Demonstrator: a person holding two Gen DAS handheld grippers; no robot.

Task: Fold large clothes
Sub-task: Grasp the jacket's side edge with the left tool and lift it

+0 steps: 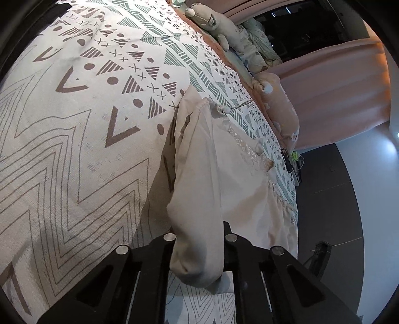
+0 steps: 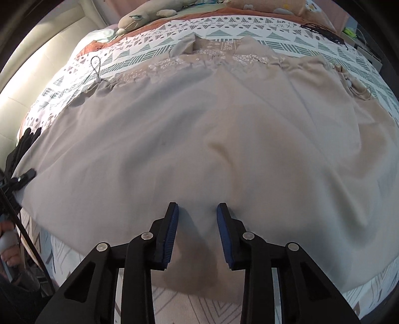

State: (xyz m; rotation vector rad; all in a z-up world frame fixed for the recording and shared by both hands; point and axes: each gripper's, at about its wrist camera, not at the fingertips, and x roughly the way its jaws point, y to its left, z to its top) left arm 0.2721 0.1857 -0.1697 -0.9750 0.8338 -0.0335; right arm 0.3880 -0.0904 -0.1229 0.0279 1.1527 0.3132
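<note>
A large beige garment (image 2: 199, 124) with a lace-trimmed far edge lies spread flat across the patterned bed cover (image 2: 224, 32). My right gripper (image 2: 198, 216) points down at the garment's near hem. Its blue pads (image 2: 172, 224) stand apart on either side of a soft raised fold of the cloth, without squeezing it. In the left wrist view my left gripper (image 1: 199, 231) is shut on the garment (image 1: 199, 162) at its side edge, and a bunched fold hangs out between the black fingers (image 1: 169, 236). That same gripper's tip (image 2: 23, 178) shows at the garment's left edge.
Plush toys (image 2: 139, 17) and pillows (image 1: 279, 99) line the far side of the bed. A black cord loop (image 2: 96, 64) and a black cable (image 2: 321, 31) lie on the cover. A person's hand (image 2: 7, 246) is at the lower left. Pink curtains (image 1: 336, 99) and dark floor (image 1: 336, 199) lie beyond the bed.
</note>
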